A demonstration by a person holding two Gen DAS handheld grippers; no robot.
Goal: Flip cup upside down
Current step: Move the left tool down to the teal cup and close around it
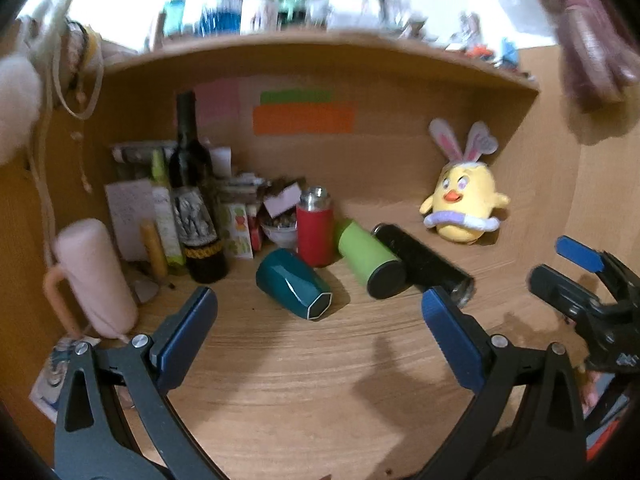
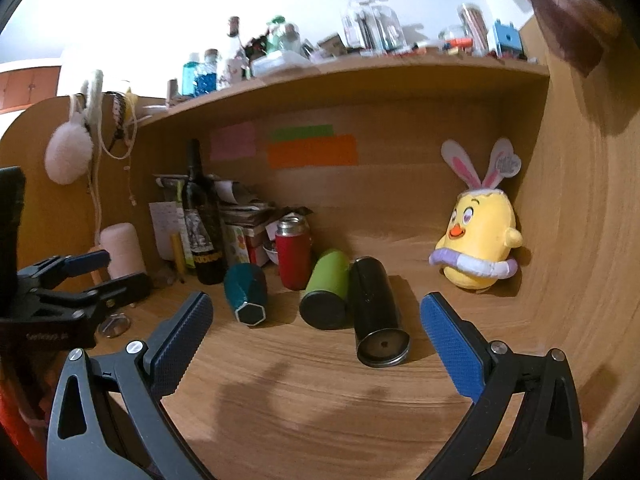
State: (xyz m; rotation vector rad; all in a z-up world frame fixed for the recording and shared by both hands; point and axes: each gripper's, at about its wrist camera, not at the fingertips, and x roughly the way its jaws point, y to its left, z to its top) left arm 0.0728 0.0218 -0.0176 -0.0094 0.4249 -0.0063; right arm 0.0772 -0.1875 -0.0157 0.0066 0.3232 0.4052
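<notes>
Three cups lie on their sides on the wooden desk: a teal faceted cup (image 1: 294,284) (image 2: 246,292), a green cup (image 1: 370,260) (image 2: 326,292) and a black cup (image 1: 424,262) (image 2: 374,312). A red cup (image 1: 315,226) (image 2: 294,254) stands behind them. My left gripper (image 1: 320,316) is open and empty, a short way in front of the teal cup. My right gripper (image 2: 316,320) is open and empty, in front of the green and black cups. It also shows at the right edge of the left wrist view (image 1: 560,268).
A dark wine bottle (image 1: 196,200) (image 2: 202,220), a pink mug (image 1: 94,276) (image 2: 122,250), papers and boxes crowd the back left. A yellow chick plush (image 1: 464,204) (image 2: 478,240) sits at the back right. A cluttered shelf (image 2: 360,68) hangs overhead. The desk's side wall (image 2: 580,240) is at the right.
</notes>
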